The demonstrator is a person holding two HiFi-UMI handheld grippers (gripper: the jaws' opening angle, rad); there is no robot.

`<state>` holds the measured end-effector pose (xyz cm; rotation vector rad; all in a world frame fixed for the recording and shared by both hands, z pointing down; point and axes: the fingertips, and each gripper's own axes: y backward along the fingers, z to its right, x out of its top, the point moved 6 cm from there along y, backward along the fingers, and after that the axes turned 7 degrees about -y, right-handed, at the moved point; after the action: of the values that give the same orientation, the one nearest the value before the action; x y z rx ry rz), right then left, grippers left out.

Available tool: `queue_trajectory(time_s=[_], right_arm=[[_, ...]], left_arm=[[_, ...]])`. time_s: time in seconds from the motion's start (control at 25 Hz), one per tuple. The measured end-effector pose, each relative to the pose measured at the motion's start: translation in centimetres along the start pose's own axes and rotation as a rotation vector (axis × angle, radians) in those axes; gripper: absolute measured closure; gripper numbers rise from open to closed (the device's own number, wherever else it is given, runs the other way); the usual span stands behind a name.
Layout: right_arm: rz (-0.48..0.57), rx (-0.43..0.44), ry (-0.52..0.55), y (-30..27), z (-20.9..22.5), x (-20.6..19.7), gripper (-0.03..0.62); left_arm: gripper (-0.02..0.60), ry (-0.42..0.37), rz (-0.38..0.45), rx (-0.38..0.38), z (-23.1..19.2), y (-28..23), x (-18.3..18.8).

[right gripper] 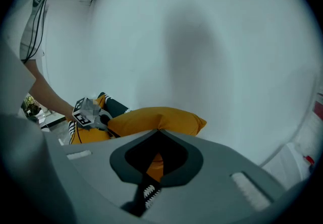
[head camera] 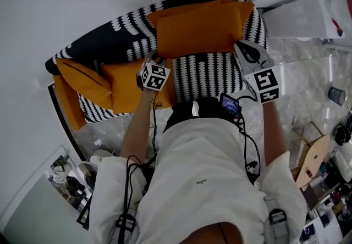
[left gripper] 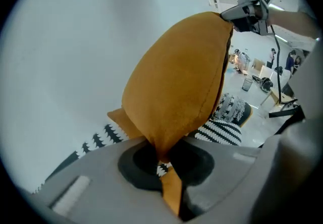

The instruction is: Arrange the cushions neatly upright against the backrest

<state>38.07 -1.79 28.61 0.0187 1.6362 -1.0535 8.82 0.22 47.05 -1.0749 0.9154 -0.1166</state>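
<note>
Progress looked partial. The large orange fabric cushion (head camera: 198, 28) was held over the right half of the black-and-white patterned sofa (head camera: 206, 75), just in front of the backrest (head camera: 124, 37). Whether it already leaned on the backrest, or touched the seat, I could not tell.

The left gripper (left gripper: 166, 167) had its jaws closed on one corner of this cushion, and the orange cloth was pinched between them and came out below. The right gripper (right gripper: 154, 162) also had its jaws pressed together, with a bit of orange cloth in the gap. In the left gripper view its tip sat on the opposite corner of the same cushion. So both claws were gripping one cushion, which was stretched between them.

At the left end of the sofa there were more cushions. A leaning orange cushion (head camera: 82, 75) sat near the left corner of the seat. A flatter orange cushion (head camera: 129, 86) lay beside it, touching it, towards the front edge. Neither stood neatly upright. A further orange piece (head camera: 66, 105) hung over the left edge, and I could not tell whether it was a cushion.

In my judgement, three things were left: to set the held cushion against the backrest, to release it, and then to stand up the cushions at the left end.
</note>
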Motion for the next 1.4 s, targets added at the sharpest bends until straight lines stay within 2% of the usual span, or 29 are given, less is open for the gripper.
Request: queue_trajectory(time_s=[0.2,0.4,0.52,0.84,1.0,1.16,1.4], right_arm=[[0.054,0.043,0.012,-3.2,4.2,-0.3,0.565],[0.010,0.048,-0.002,-7.0,8.9,-1.9,0.565],[-0.012,0.058,-0.021,-8.7,10.8,-2.9,0.565],[-0.122,0.056,-0.056,-14.6,15.8,-5.2,0.563],[-0.158,0.031,-0.058,-16.2,17.1,-5.0,0.557],[-0.176,0.009,-0.057,-17.2,17.5,-4.5,0.553],[-0.233,-0.036,-0.054,-21.3,19.7,-4.8,0.556]], left_arm=[[0.552,-0.051,-0.011,0.108,-4.0,-0.5,3.3],[0.552,-0.109,-0.042,0.165,-6.2,-2.2,6.7],[0.552,-0.114,-0.072,0.181,-6.7,-3.5,7.8],[0.552,-0.106,-0.188,0.129,-7.1,-8.2,8.9],[0.552,-0.051,-0.213,0.099,-8.1,-8.6,10.1],[0.551,-0.060,-0.242,0.063,-9.3,-8.7,10.8],[0.550,-0.031,-0.281,0.037,-11.0,-11.5,12.7]])
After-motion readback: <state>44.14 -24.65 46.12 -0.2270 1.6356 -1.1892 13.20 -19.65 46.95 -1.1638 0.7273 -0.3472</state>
